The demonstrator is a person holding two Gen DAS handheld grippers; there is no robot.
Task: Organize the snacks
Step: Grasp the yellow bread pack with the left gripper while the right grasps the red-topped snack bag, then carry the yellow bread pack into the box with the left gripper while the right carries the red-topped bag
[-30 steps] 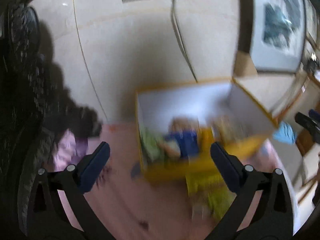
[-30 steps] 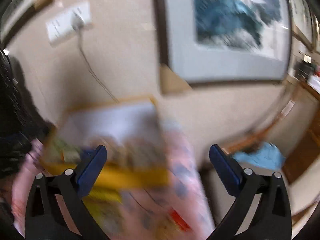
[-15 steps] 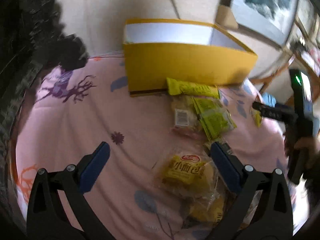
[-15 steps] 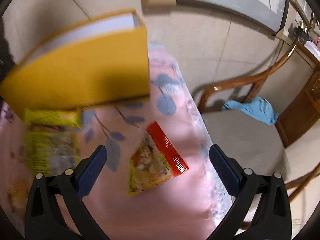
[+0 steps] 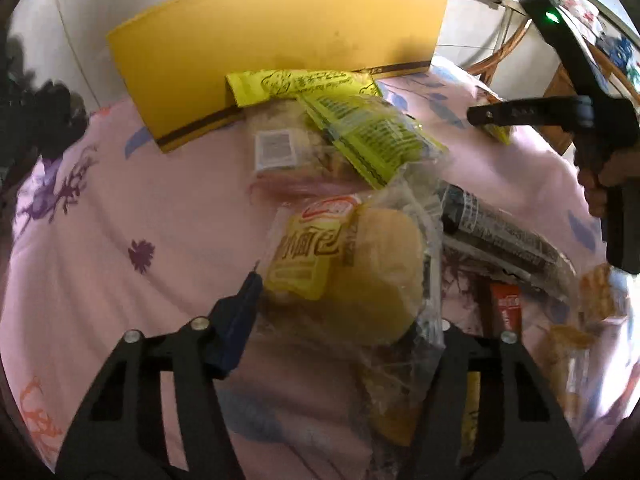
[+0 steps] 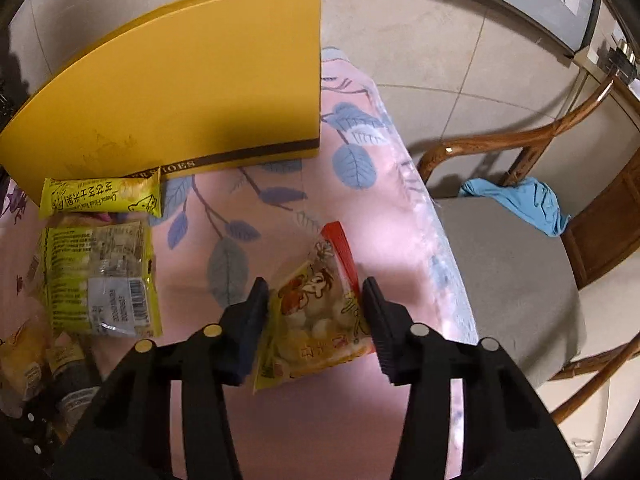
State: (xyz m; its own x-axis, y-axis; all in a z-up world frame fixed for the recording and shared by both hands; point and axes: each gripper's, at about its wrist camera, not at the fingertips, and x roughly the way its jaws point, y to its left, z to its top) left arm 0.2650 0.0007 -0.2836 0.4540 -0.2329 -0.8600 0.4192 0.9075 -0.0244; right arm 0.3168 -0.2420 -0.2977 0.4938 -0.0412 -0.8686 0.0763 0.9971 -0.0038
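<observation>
A clear bag of small buns with a yellow label [image 5: 352, 264] lies on the pink tablecloth [image 5: 120, 240]. My left gripper [image 5: 344, 300] is closing on it; the left finger touches the bag's edge and the right finger is hidden behind the film. My right gripper [image 6: 314, 286] is closing on a yellow and red snack packet [image 6: 316, 312], with both pads against its sides. The tall yellow box [image 5: 280, 40] [image 6: 180, 92] stands at the back. In the left wrist view, the right gripper [image 5: 492, 120] reaches in from the right, held by a hand [image 5: 604, 176].
Yellow-green packets [image 5: 372, 136] [image 6: 96, 276] and a long yellow bar packet [image 5: 296, 82] [image 6: 100, 196] lie before the box. A dark wrapped roll [image 5: 500, 232] lies right of the bun bag. Beyond the table's right edge stands a wooden chair [image 6: 512, 272] with a blue cloth [image 6: 520, 200].
Both grippers have dropped toward the table and tilted down. The left jaws narrowed from wide open around the bun bag, the right jaws around the yellow and red packet.
</observation>
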